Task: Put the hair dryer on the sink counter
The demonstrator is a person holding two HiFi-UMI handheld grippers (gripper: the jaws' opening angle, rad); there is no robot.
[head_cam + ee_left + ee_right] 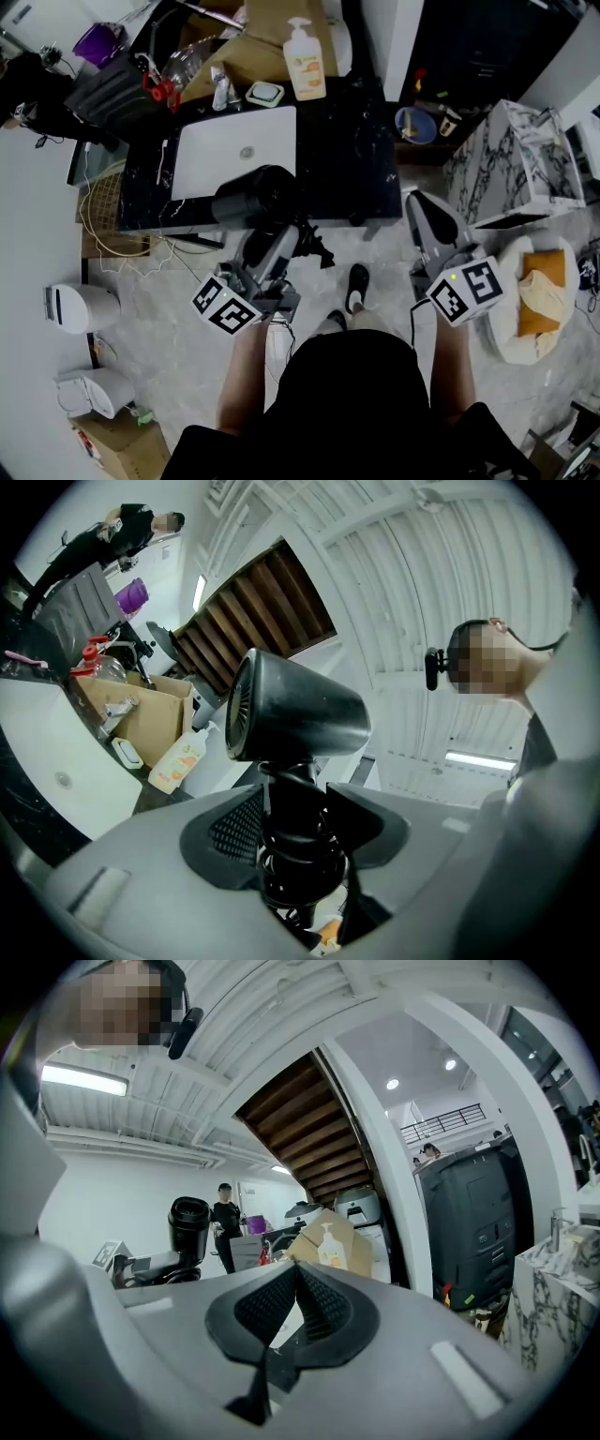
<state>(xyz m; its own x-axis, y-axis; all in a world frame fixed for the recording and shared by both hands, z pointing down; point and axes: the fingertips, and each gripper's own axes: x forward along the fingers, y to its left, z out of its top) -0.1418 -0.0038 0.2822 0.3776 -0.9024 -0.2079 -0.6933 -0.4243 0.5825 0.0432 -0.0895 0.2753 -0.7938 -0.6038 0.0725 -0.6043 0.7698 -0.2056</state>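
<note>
One rigid, top-heavy hair dryer, barrel at 12 o'clock, clamped by left gripper at its cord-wrapped, probably slick handle; right gripper closed on nothing.

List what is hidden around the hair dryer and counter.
Left gripper view: the black hair dryer, lower handle end covered by the left hand-held gripper.
Head view: white pump bottle label print, too small.
Head view: black sink counter front edge, partly behind the dryer.

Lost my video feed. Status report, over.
Left gripper shut on hair dryer handle. Right gripper shut, empty. Dryer held at front edge of sink counter, not set down. Bare counter right of the basin.
</note>
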